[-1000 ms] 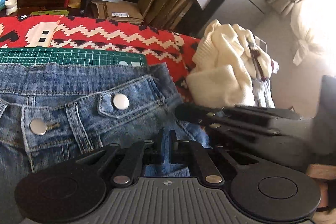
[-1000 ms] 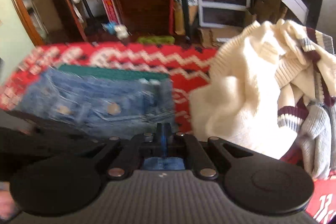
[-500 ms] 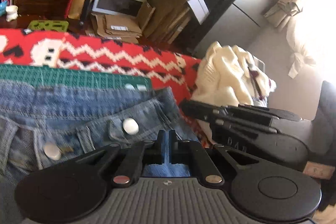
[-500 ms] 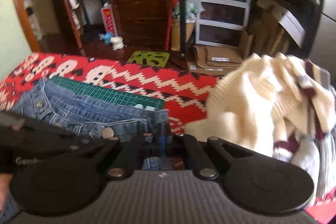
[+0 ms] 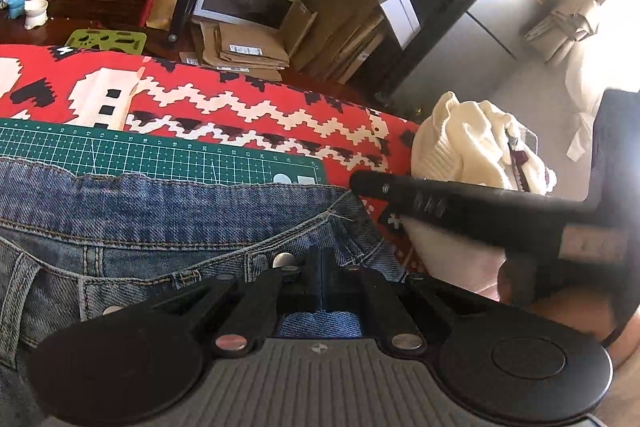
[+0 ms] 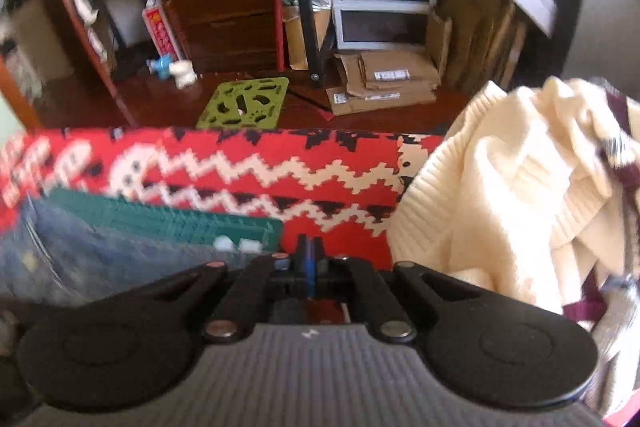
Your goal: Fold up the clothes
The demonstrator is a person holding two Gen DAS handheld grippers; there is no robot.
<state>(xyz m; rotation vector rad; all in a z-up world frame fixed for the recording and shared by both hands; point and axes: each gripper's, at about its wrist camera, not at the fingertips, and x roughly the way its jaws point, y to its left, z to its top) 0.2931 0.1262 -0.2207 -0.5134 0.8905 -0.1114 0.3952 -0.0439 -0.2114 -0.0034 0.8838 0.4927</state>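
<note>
Denim jeans lie flat on the surface, waistband partly over a green cutting mat on a red patterned cloth. The left tool has its fingers pressed together with blue fabric between them, apparently pinching the waistband edge to lift it for a fold. The right tool also sits closed at the jeans' corner, blue showing in the slit, though blur leaves its hold uncertain. A cream sweater waits heaped beside.
</note>
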